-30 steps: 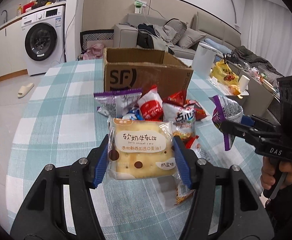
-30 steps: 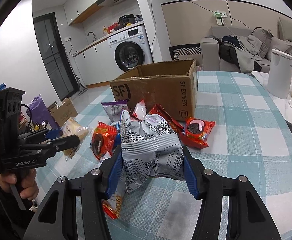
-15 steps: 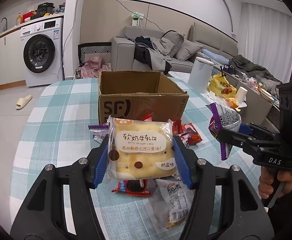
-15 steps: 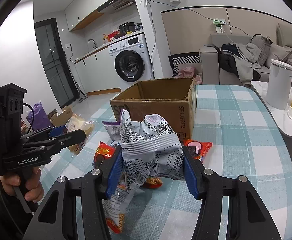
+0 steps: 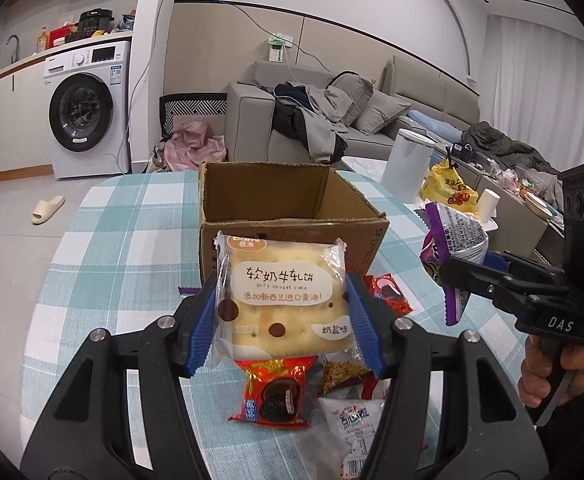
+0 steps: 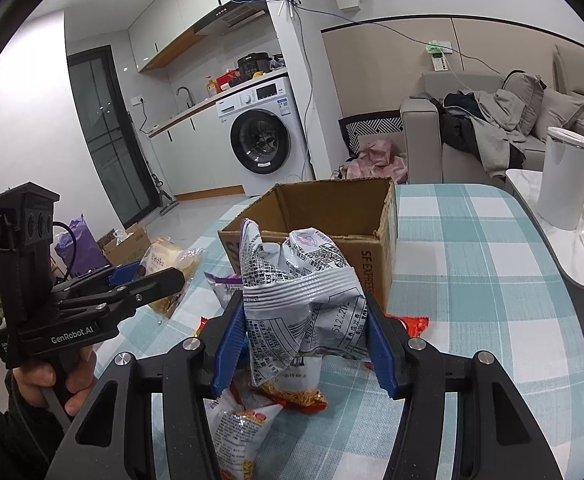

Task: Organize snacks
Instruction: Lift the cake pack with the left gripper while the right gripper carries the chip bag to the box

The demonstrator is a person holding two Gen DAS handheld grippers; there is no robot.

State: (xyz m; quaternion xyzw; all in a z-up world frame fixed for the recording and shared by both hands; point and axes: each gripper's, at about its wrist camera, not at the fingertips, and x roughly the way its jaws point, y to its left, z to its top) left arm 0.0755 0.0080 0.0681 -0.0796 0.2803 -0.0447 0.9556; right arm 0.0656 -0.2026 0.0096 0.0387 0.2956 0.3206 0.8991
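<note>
Nougat cake packet (image 5: 284,296) (pale yellow, label upright) and crumpled silver-purple snack bag (image 6: 303,304) are both raised before the open cardboard box (image 5: 276,204); remaining snack packets (image 5: 272,392) lie flat before the box.

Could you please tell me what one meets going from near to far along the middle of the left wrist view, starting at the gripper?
left gripper → nougat cake packet held in its jaws → cardboard box → grey sofa piled with clothes → beige wall panel.
</note>
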